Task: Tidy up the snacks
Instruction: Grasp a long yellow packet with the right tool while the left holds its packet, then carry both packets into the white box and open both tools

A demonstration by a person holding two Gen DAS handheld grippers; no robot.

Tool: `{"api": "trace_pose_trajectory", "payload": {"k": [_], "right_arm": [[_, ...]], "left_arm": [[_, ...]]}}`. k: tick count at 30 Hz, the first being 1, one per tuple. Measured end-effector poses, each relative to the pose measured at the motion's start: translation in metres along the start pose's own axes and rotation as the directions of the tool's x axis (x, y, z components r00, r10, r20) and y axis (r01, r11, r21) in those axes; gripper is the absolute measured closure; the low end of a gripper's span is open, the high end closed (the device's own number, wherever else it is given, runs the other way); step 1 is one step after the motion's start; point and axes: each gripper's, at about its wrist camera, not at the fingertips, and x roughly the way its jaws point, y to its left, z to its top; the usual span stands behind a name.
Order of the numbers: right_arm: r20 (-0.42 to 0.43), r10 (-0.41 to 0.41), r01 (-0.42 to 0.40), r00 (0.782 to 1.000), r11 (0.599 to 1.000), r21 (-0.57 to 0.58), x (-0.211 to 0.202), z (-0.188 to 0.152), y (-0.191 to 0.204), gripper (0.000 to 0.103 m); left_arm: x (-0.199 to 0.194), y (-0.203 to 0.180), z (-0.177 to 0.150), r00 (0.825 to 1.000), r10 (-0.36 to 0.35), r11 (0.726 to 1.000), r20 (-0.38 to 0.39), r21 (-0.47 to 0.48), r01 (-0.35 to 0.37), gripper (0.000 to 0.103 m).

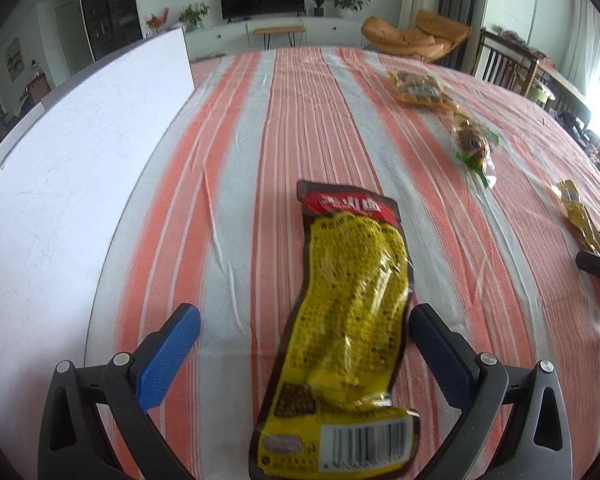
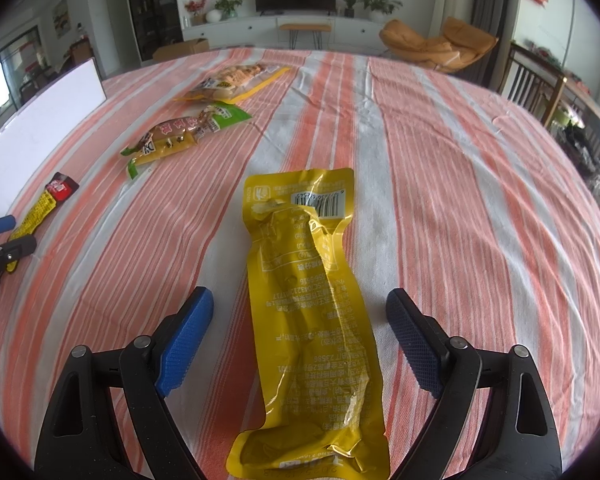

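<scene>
Striped orange-and-white cloth [image 1: 340, 128] covered the desk, with a white board [image 1: 80, 168] along its left side. My left claw [image 1: 305, 322] stood wide apart, its blue pads on either side of the red-and-yellow snack packet [image 1: 348, 320] lying flat between them; whether the right pad touched the packet's edge I could not tell. My right claw [image 2: 300, 308] was likewise spread wide around the plain yellow packet [image 2: 308, 300], neither pad touching it. Farther off lay a green-edged snack packet [image 2: 180, 136] and, beyond it, a pale yellow one [image 2: 232, 80], well apart from both claws.
</scene>
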Motion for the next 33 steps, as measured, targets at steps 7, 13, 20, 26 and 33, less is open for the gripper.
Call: {"api": "trace_pose_trajectory", "payload": {"k": [7,13,20,26,33], "right_arm": [[-0.138,0.027,-0.019,0.99,0.998,0.061,-0.007,0.012,-0.006,0.054],[-0.038,0.289,-0.259,0.956,0.902,0.345,-0.026,-0.006,-0.02,0.057],[0.123,0.535,-0.538,0.836,0.753,0.379,-0.057,0.038,0.048,0.057],[0.134,0.714,-0.726,0.687,0.667,0.167,-0.09,0.115,0.202,0.057],[0.053,0.761,-0.762,0.647,0.648,-0.005,-0.095,0.159,0.367,0.032]], "left_arm": [[-0.017,-0.002,-0.006,0.998,-0.062,0.998,0.012,0.03,0.061,0.053],[-0.053,0.037,-0.015,0.954,-0.285,0.94,0.089,-0.167,0.296,0.054],[-0.143,0.09,0.014,0.902,-0.316,0.891,0.296,-0.234,0.389,0.053],[-0.209,0.199,0.005,0.929,-0.019,0.912,0.37,-0.374,0.168,0.053],[-0.197,0.291,-0.03,0.946,0.279,0.819,0.162,-0.555,-0.146,0.003]]}}
